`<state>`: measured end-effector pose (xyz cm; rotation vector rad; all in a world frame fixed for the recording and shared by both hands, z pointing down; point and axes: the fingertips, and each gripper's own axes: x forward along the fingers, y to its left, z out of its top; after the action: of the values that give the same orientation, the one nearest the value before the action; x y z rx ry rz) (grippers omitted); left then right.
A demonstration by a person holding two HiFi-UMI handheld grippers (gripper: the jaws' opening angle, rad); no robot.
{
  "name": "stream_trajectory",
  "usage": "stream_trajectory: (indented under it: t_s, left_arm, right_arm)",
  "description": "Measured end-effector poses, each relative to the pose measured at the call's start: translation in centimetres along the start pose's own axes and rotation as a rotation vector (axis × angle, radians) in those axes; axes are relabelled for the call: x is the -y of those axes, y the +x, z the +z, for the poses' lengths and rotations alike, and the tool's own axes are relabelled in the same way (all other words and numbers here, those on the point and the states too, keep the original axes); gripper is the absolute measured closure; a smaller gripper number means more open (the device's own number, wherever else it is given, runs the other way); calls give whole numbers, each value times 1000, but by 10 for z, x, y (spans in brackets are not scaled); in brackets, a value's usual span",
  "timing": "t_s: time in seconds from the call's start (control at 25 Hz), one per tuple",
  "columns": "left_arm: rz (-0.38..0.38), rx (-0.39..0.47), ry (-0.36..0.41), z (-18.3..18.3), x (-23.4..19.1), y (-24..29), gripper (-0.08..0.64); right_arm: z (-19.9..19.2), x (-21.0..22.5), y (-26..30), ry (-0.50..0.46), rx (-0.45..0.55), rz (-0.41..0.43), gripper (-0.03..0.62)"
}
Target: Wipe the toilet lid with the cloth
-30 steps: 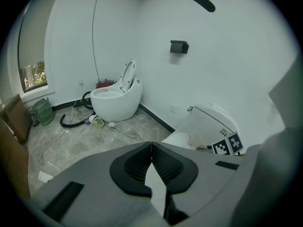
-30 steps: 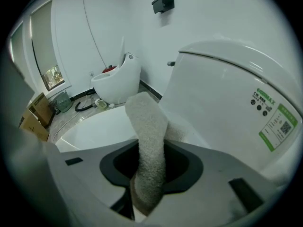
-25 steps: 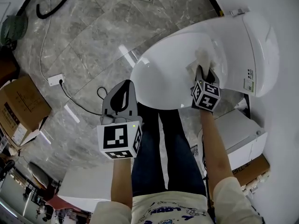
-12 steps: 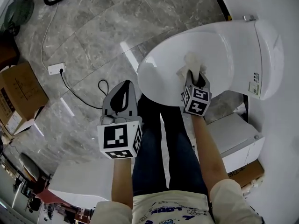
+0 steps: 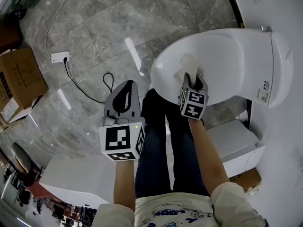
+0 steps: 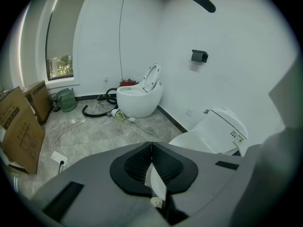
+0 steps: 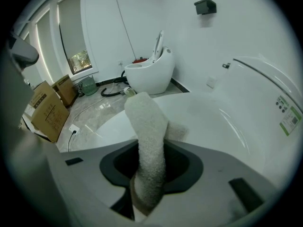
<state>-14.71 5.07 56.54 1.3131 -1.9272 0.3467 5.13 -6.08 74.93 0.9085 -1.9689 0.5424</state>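
Note:
The white closed toilet lid (image 5: 232, 60) fills the upper right of the head view. A pale fluffy cloth (image 5: 188, 64) lies on its near left part, pinched in my right gripper (image 5: 191, 77). In the right gripper view the cloth (image 7: 147, 136) stands up between the jaws of the right gripper (image 7: 150, 162) and its end rests on the glossy lid (image 7: 218, 122). My left gripper (image 5: 125, 86) hangs over the floor left of the toilet, shut and holding nothing. The left gripper view shows its pads (image 6: 151, 162) meeting, with the toilet (image 6: 213, 129) off to the right.
A white box (image 5: 234, 145) stands on the floor beside the toilet. Cardboard boxes (image 5: 19, 82) and a power strip (image 5: 60, 57) with its cable lie at the left on the grey marble floor. A second toilet (image 6: 139, 96) with its lid up stands by the far wall.
My right gripper has slid the cloth along the lid toward its front, left end. The left gripper has stayed shut in the same spot.

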Motion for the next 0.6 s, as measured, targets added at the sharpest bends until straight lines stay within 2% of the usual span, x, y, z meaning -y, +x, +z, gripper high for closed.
stream_trajectory:
  t_s: [0.2,0.36,0.48,0.6]
  left_arm:
    - [34,2,-24,-10,-24,-11,555]
    - [53,5,-46,-16,-40,-18,555]
    - [64,6,-58,-20,-50,-21,555]
    - [72,6,-68,-22,-58,-24,555]
  right_arm:
    - [-6,-33,1,-32,0,21,472]
    - [-13,-71,2,-72,-17,84,471]
    - [-20,-104,2,-125,-36,140,471]
    - [-24,-127,2,-186,-43,158,471]
